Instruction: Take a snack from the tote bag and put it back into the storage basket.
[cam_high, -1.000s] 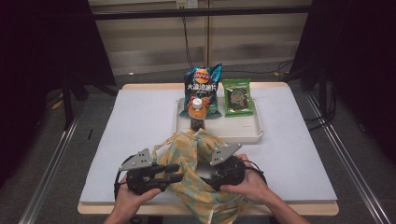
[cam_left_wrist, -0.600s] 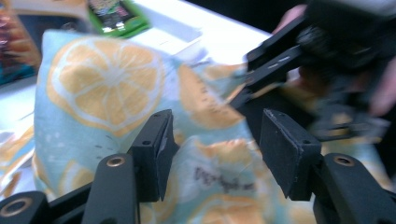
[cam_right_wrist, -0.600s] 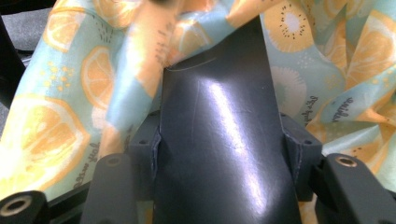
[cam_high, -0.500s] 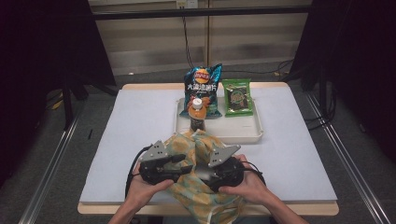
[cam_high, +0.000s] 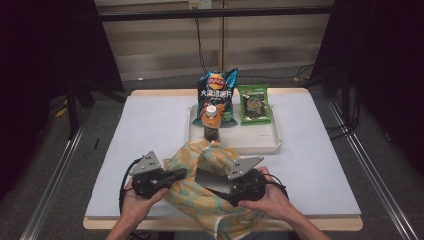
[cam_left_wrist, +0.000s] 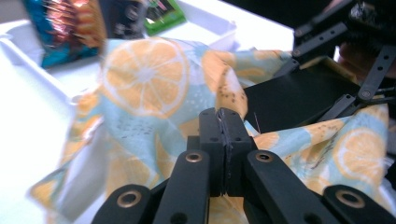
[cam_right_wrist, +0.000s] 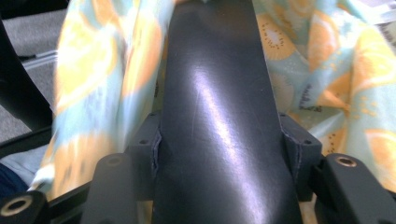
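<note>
I'm pinching the bag's (cam_left_wrist: 154, 93) rim near the table's front edge with my left gripper (cam_left_wrist: 225, 122), its jaws just closing; my right gripper (cam_right_wrist: 224, 140) is clamping a black box (cam_right_wrist: 215, 93); I should be spreading the mouth, sliding it in.

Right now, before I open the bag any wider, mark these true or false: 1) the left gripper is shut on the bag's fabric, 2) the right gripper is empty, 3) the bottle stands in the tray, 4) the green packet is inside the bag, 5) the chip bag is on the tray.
1) True: the left gripper has just been closing and pinches the citrus-print bag.
2) False: the right gripper is clamped on a black flat object.
3) True: the bottle stands upright in the white tray.
4) False: the green packet is on the tray.
5) True: the chip bag leans at its back.
</note>
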